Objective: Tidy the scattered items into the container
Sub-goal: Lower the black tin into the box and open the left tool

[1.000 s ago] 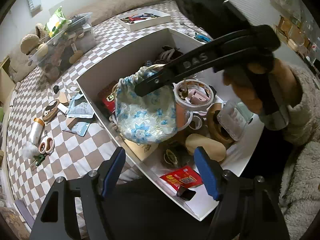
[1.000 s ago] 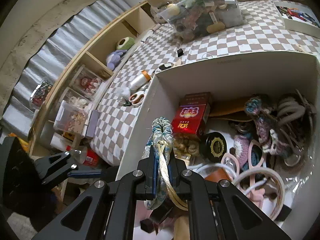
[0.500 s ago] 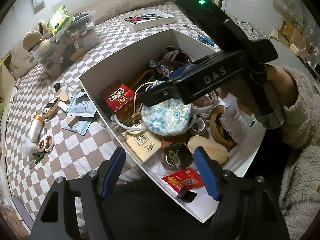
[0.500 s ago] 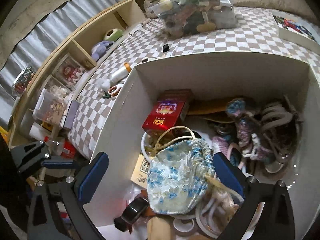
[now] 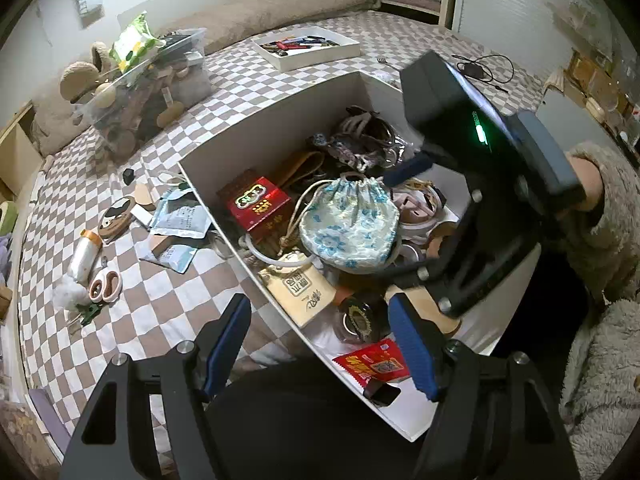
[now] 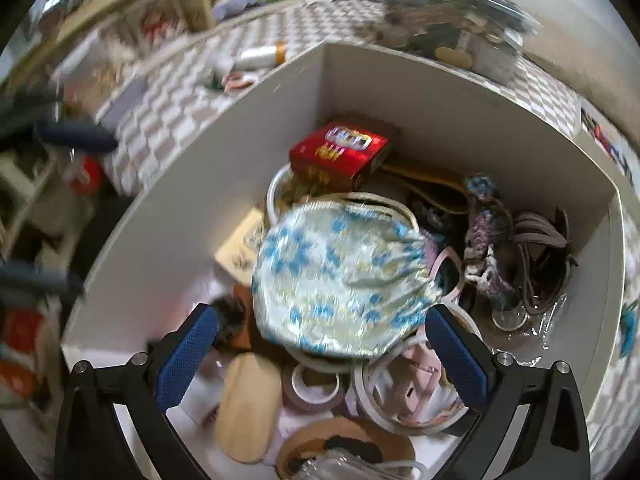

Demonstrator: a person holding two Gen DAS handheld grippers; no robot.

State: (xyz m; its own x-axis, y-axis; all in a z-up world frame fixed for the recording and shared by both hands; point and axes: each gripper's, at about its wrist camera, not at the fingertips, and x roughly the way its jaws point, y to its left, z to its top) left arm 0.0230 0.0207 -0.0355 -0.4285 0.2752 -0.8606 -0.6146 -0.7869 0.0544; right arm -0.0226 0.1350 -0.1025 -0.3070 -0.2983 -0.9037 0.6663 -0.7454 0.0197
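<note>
The right hand-held gripper hovers over the white rectangular container, blue pads spread wide, nothing between them. Just beyond, the blue-flowered drawstring fabric pouch lies on the clutter inside, beside a red printed box. The left hand-held gripper hangs partly open and empty over the container's near edge.

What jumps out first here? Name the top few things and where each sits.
The blue-flowered drawstring pouch lies on top of the clutter in the middle of the white box, with the right gripper open above it. A shiny red packet sits beside it toward the box's corner. Left of the box, small items such as the scissors lie on the checkered cover.
</note>
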